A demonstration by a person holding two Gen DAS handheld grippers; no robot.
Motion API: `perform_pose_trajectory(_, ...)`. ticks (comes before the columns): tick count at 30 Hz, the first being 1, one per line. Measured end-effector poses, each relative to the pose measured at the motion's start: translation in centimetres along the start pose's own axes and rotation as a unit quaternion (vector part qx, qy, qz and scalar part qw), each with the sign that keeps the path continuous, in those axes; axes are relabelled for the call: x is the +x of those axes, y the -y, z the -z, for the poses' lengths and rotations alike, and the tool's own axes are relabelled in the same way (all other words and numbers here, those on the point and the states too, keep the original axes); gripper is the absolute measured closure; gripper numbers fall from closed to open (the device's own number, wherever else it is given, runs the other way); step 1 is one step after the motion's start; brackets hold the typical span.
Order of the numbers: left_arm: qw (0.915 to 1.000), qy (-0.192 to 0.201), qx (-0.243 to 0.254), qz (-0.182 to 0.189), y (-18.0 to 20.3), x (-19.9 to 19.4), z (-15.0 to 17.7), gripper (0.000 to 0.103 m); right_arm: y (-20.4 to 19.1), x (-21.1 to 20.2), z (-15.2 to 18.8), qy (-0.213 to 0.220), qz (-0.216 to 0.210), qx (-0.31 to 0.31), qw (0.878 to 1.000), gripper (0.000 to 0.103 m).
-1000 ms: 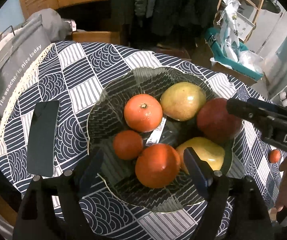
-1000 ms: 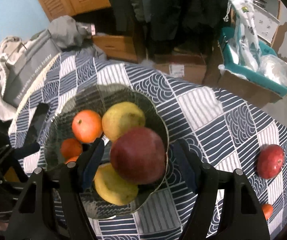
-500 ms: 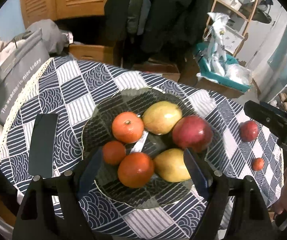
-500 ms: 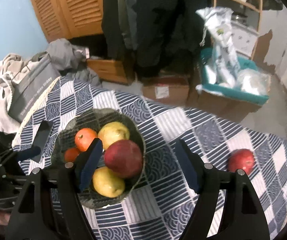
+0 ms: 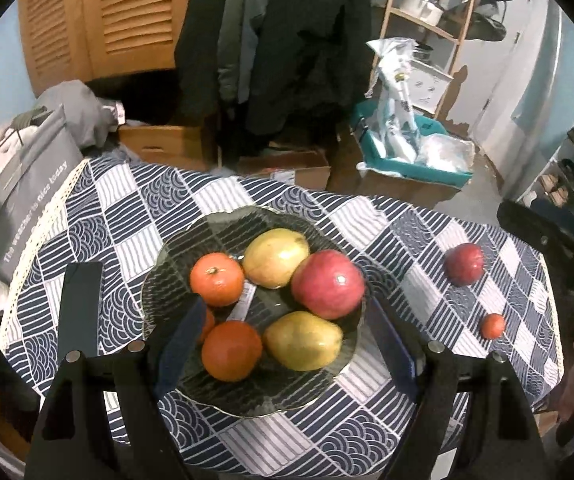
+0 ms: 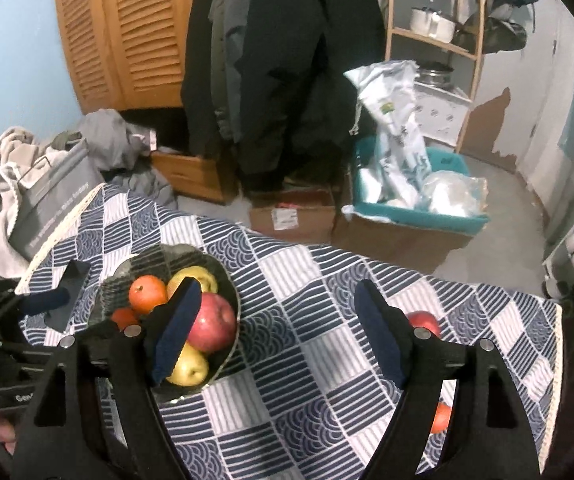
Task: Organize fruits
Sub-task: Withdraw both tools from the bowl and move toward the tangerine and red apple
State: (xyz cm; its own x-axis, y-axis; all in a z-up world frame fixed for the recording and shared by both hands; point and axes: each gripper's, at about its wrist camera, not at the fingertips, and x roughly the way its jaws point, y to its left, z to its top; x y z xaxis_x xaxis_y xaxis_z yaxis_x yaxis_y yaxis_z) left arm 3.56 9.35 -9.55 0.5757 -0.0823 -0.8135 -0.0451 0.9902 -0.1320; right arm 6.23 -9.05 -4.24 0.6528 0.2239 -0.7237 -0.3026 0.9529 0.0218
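A dark glass bowl (image 5: 175, 256) on the patterned tablecloth holds several fruits: a large red apple (image 5: 327, 285), two yellow pears (image 5: 276, 257), oranges (image 5: 216, 278). The bowl also shows in the right wrist view (image 6: 223, 276). A smaller red apple (image 5: 464, 264) and a small orange (image 5: 492, 325) lie loose on the cloth at the right; the apple (image 6: 423, 320) and orange (image 6: 441, 417) are partly hidden behind my right finger. My left gripper (image 5: 283, 340) is open and empty above the bowl's near side. My right gripper (image 6: 277, 328) is open and empty above the cloth between bowl and loose fruit.
A black phone (image 5: 80, 308) lies left of the bowl. A grey bag (image 5: 27, 200) sits at the table's left edge. Cardboard boxes (image 6: 291, 216), a teal bin (image 6: 415, 208) and hanging coats stand on the floor beyond the table.
Both grippers have pulled back and up from the bowl, so the bowl looks smaller. The large red apple stays in the bowl. The loose apple and small orange have come into view.
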Motion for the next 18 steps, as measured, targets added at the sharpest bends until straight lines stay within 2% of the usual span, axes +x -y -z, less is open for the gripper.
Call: perform_pose_trajectory(18,0.9973,0.059,0.043,0.007,5.3,-4.1,-1.0,0.017,4.9,-5.5,1.5,0.053,0.048,0.024,0.997,0.023)
